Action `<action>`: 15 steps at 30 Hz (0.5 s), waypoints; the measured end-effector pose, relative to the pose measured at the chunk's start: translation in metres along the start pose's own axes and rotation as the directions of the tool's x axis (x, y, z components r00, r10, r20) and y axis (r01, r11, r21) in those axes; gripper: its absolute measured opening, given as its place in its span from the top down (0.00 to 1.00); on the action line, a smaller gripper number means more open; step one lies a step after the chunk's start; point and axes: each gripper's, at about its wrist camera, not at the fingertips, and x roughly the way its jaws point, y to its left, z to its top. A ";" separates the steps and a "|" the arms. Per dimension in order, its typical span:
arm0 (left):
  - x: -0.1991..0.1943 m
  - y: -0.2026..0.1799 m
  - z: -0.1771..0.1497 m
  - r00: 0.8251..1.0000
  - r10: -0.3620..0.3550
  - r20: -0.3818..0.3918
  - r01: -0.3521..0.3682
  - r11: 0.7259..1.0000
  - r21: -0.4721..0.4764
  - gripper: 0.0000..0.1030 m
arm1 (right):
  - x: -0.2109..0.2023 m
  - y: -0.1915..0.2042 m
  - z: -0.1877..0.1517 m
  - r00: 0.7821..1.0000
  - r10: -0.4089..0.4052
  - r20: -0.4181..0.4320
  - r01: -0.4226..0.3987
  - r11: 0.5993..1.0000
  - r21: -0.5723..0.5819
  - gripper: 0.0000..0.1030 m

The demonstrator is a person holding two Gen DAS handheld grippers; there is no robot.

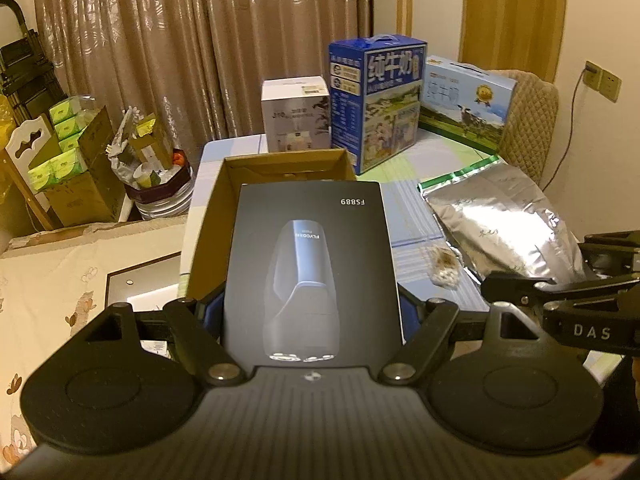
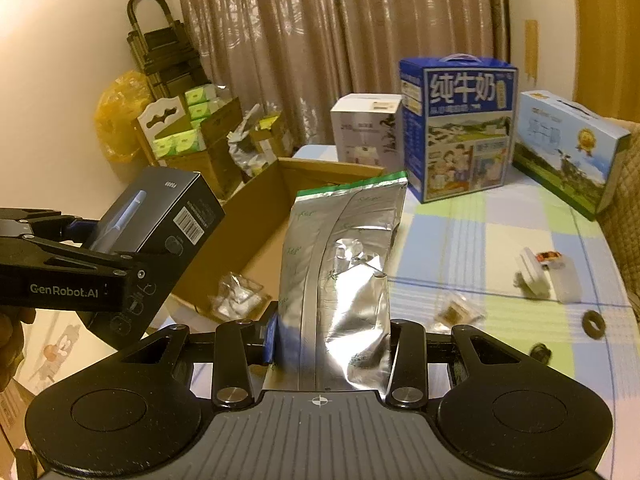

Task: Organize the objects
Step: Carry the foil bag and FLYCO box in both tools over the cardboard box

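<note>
My left gripper (image 1: 312, 312) is shut on a black shaver box (image 1: 312, 264) marked FS889 and holds it above the open cardboard box (image 1: 280, 168). The shaver box also shows in the right wrist view (image 2: 160, 212), at the left, held over the cardboard box (image 2: 256, 232). My right gripper (image 2: 332, 344) is shut on a silver foil bag (image 2: 340, 272) with a green top edge and holds it upright above the table. The foil bag appears in the left wrist view (image 1: 508, 224) at the right, with the right gripper (image 1: 560, 292) on it.
A checked tablecloth (image 2: 500, 240) covers the table. At the back stand a white box (image 2: 368, 128), a blue milk carton (image 2: 456, 128) and a light-blue gift carton (image 2: 568, 148). Small packets (image 2: 540, 276) and a dark ring (image 2: 594, 322) lie at right. A clear packet (image 2: 236, 296) lies in the cardboard box.
</note>
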 end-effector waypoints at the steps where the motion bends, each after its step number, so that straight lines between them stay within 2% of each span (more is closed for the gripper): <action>1: 0.002 0.004 0.002 1.000 0.002 -0.001 -0.002 1.000 -0.001 0.26 | 0.005 0.002 0.004 1.000 0.005 -0.004 -0.005 1.000 -0.001 0.64; 10: 0.022 0.045 0.029 0.999 0.040 -0.017 -0.040 0.999 -0.007 0.26 | 0.048 0.010 0.050 0.999 0.053 -0.014 -0.052 0.999 0.015 0.64; 15: 0.039 0.058 0.036 0.998 0.052 -0.036 -0.052 0.999 0.001 0.26 | 0.069 0.018 0.065 0.998 0.063 -0.023 -0.062 0.998 0.012 0.64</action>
